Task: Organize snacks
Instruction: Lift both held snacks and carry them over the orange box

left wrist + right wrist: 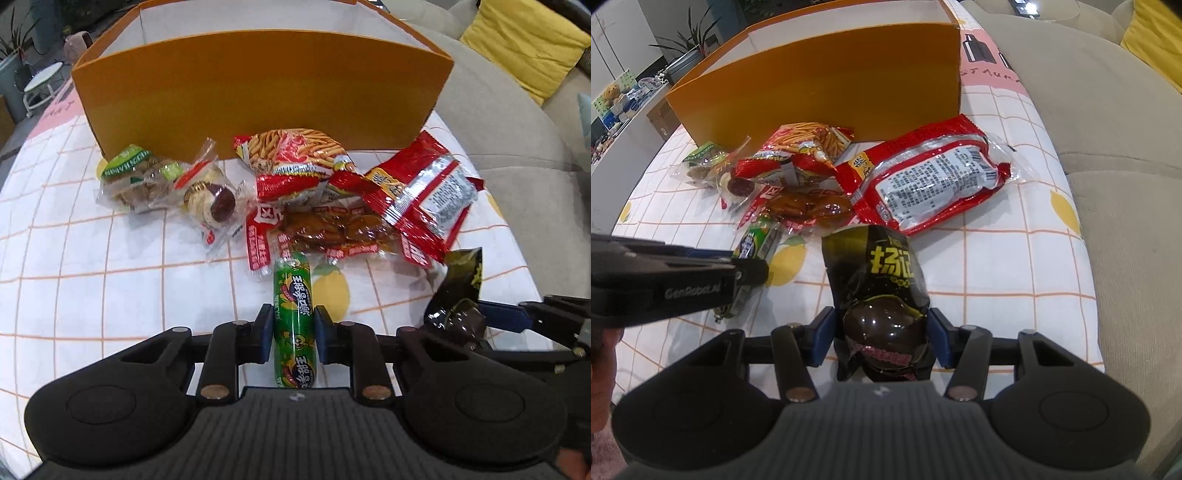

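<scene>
Pickup is the step in hand: left hand-held gripper (292, 328) clamps the green sausage (293, 321) on the tabletop (110, 295); right hand-held gripper (881, 338) grips the black packet (877, 291). Next, probably, both lift over the orange box (258, 92) wall.

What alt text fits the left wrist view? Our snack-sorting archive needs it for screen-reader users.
The left gripper is shut on a green sausage stick over a checked tablecloth. Beyond it a pile of snack packets lies before an orange box; at right, the right gripper holds a black packet.
</scene>
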A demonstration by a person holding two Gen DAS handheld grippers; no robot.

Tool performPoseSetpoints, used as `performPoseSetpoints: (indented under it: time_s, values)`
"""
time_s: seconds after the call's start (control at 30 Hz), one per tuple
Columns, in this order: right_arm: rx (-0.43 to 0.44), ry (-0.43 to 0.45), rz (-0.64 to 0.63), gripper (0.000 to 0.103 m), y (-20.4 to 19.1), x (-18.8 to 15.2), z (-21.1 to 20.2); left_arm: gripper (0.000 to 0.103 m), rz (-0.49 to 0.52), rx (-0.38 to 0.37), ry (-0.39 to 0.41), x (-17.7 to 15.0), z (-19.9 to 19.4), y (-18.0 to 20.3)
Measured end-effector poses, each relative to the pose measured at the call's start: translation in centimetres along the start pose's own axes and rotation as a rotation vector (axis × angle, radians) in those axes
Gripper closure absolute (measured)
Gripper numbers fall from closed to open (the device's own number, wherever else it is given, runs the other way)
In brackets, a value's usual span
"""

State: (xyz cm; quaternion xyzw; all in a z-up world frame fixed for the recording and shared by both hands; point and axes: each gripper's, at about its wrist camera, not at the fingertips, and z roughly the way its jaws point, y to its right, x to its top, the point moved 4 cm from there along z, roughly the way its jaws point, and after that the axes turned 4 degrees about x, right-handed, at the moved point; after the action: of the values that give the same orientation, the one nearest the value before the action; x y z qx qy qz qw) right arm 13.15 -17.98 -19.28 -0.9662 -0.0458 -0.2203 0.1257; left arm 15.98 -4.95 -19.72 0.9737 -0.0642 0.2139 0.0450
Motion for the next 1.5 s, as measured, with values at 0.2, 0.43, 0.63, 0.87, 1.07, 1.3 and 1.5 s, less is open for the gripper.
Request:
performPoseSetpoints:
  time_s: [0.2,0.43,0.63,0.87,1.07,1.3,1.5]
  values:
    - [0.017,-0.014,0.017,0.052,-0.2,-0.5,-0.7,0.079,-0.036,-0.039,-0.009,-1.0,-2.3,-0.7]
    - [0.04,0.032,0.02,0.053,-0.9,-0.4,-2.7,0.079,-0.062,-0.082,0.071,-0.5,-5.8,-0.6]
    - [0.069,0.096,0.04,0.053,-1.4,0.3,-5.0,0.079,-0.086,-0.118,0.15,0.3,-8.8,-0.8]
    - [0.098,0.18,-0.003,0.053,-2.6,2.9,-8.1,0.079,-0.134,-0.173,0.226,2.7,-12.2,-1.8]
    - [0.112,0.223,-0.07,0.054,-3.2,6.8,-10.1,0.079,-0.14,-0.196,0.265,5.7,-13.8,-2.1]
    - [0.108,0.235,-0.143,0.054,-3.6,13.3,-10.7,0.079,-0.137,-0.207,0.263,10.5,-13.5,-2.3]
    - [0.086,0.217,-0.217,0.054,-3.5,18.8,-9.3,0.079,-0.095,-0.199,0.257,15.2,-12.6,-1.9]
